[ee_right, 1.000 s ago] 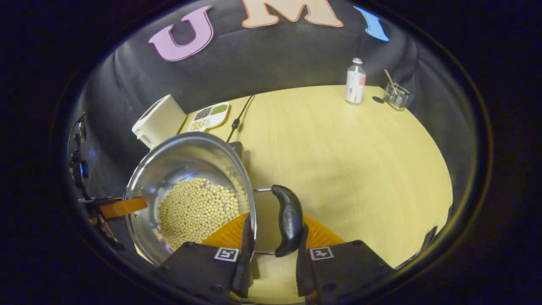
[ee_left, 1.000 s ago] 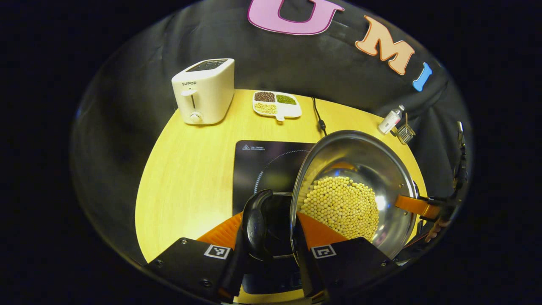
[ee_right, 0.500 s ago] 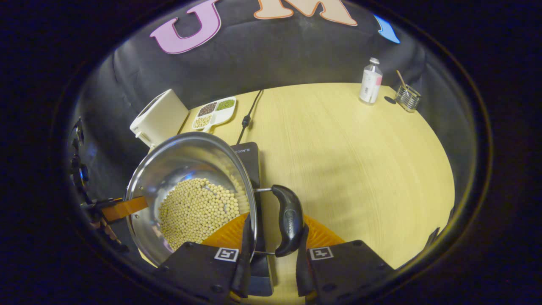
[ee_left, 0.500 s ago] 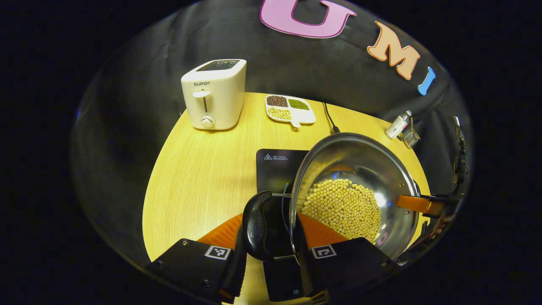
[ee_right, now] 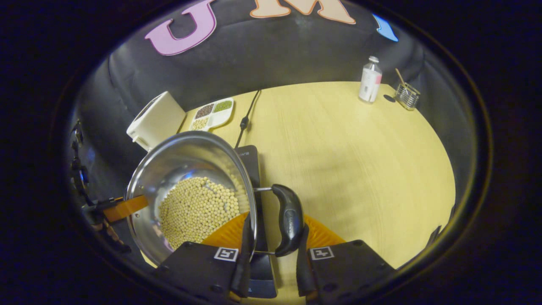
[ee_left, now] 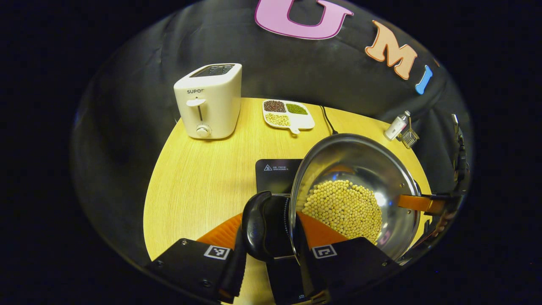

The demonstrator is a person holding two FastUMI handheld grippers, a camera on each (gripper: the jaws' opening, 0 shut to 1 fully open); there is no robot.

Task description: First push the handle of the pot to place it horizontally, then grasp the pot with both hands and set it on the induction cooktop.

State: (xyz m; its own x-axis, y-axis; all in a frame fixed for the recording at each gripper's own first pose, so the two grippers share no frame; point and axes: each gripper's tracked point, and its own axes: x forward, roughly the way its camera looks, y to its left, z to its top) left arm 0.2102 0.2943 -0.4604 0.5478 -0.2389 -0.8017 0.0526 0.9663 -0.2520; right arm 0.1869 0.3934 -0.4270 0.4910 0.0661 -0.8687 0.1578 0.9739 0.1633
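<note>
Since a moment ago the pot [ee_left: 353, 192] has travelled sideways over the table [ee_left: 199, 178], and the dark induction cooktop [ee_left: 275, 171] has slid from wide view to lie mostly beneath the pot, with a corner showing past the rim.

The steel pot, part-filled with pale round beans [ee_left: 343, 207], hangs between two hand-held grippers. In the left gripper view, the left gripper [ee_left: 271, 248] has its fingers closed around one black side handle [ee_left: 254, 226], one finger on each side of it, pressing in. In the right gripper view, the right gripper [ee_right: 271, 250] grips the opposite black handle [ee_right: 288, 220] the same way, the pot bowl lying just to that gripper's left. Each gripper also shows at the far side of the pot in the other's view.

The relation that matters: the pot sits directly between the two grippers, its handle-to-handle line running straight from one to the other, so neither is nearer. The cooktop lies just below and slightly behind the pot's centre. By my judgement the pot looks lifted above the glass, and the next step is to centre it over the cooking ring and lower both ends evenly so the beans stay put.

Farther back stand a white toaster [ee_left: 208, 101], a divided dish [ee_left: 288, 114], a small bottle [ee_right: 370, 85] and a wire holder [ee_right: 405, 95].
</note>
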